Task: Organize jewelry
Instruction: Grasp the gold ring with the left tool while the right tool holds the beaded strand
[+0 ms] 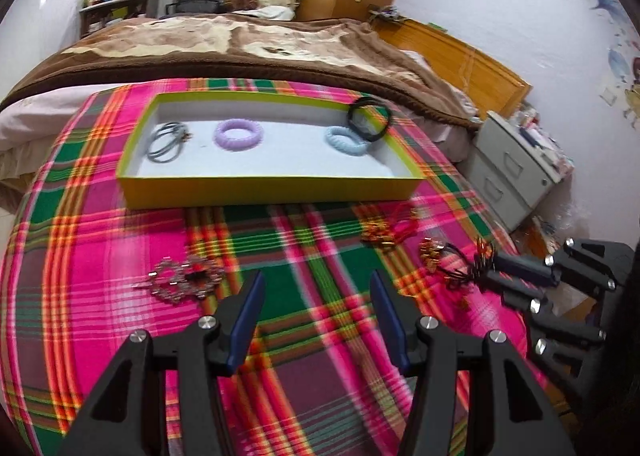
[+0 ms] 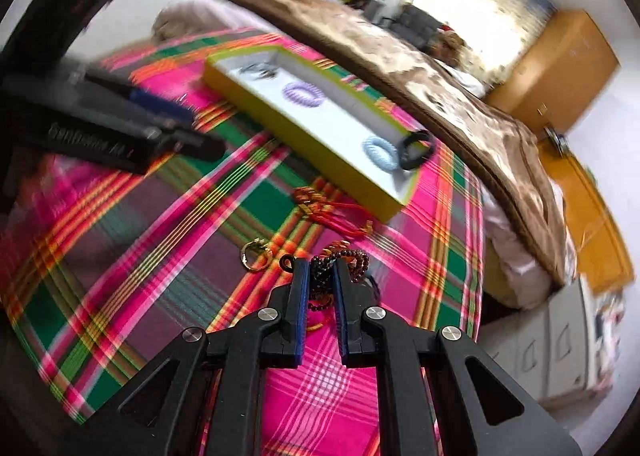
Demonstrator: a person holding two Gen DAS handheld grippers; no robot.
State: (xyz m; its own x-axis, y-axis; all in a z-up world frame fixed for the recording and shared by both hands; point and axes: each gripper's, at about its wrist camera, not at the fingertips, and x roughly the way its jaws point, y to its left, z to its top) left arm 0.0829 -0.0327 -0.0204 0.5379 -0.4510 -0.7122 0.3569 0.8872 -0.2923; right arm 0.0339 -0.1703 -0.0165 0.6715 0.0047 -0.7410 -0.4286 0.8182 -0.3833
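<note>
Dark-red bead bracelet (image 2: 344,262) sits clenched in my right gripper (image 2: 320,268), on the plaid cloth (image 2: 152,256) near the yellow tray (image 2: 304,136); my left gripper (image 1: 316,288) hangs released, its jaws spread over the cloth.

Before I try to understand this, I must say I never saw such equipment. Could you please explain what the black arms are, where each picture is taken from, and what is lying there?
The black arms are hand-held grippers, one in each of the person's hands; a camera on each looks forward along its two fingers. In the left view, the left gripper is open above a plaid cloth. On the cloth stands a yellow box holding grey rings, a purple bracelet and a blue bracelet; a black band leans on its rim. A silver chain piece and a red cord bracelet lie outside. In the right view, the right gripper is closed on a dark bead bracelet.
</note>
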